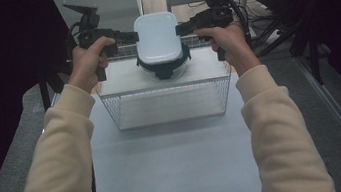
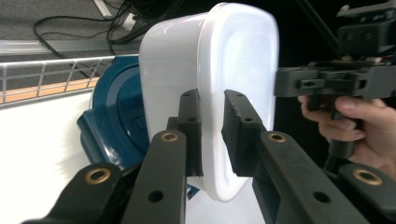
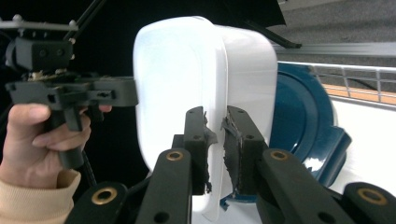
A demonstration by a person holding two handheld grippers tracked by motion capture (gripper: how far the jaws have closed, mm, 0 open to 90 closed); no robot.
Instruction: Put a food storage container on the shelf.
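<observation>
- Jaws of both grippers, left (image 1: 131, 36) and right (image 1: 182, 27), are clamped on opposite rims of the white tub (image 1: 157, 36).
- Tub hangs over the blue container (image 1: 164, 67) on the wire basket (image 1: 169, 103); keep it level, lowering both hands together.

We see open table (image 1: 178, 165) near us, free for either hand. Farther off, the wire basket (image 1: 169, 103) blocks the middle, with the blue-based appliance (image 1: 164, 69) behind it; the white container (image 1: 157, 37) fills the gap between both grippers.
</observation>
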